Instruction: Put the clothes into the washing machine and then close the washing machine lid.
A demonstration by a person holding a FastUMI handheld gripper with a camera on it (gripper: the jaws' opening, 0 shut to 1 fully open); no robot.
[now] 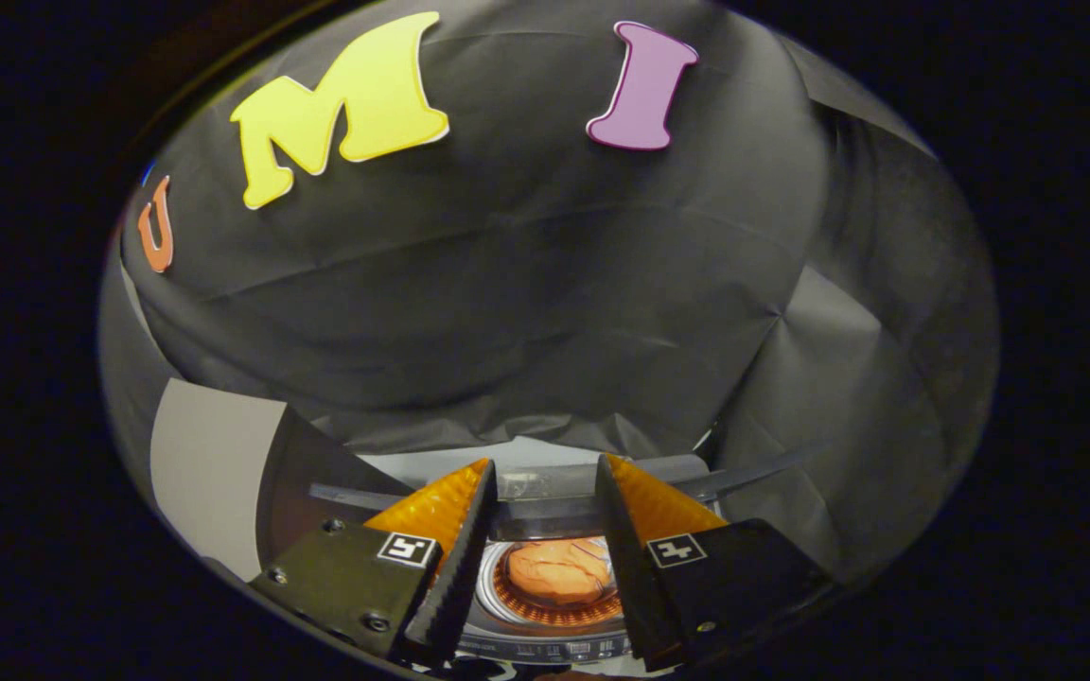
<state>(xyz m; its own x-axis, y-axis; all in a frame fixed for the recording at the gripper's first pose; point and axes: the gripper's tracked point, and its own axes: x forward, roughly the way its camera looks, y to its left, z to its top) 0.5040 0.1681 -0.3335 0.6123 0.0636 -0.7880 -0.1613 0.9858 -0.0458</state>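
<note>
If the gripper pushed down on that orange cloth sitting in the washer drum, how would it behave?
The orange cloth lies bunched and wrinkled in the drum, so it is probably floppy and would squash rather than slide. It looks small, so likely light. It should not roll. The gripper is open, and the cloth shows between its fingers, beyond them.

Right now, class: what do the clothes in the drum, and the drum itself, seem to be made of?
Clothes: soft orange fabric, matte, by its bunched folds. Drum: probably metal, its ribbed wall glinting. The tool is open above it, holding nothing.
</note>
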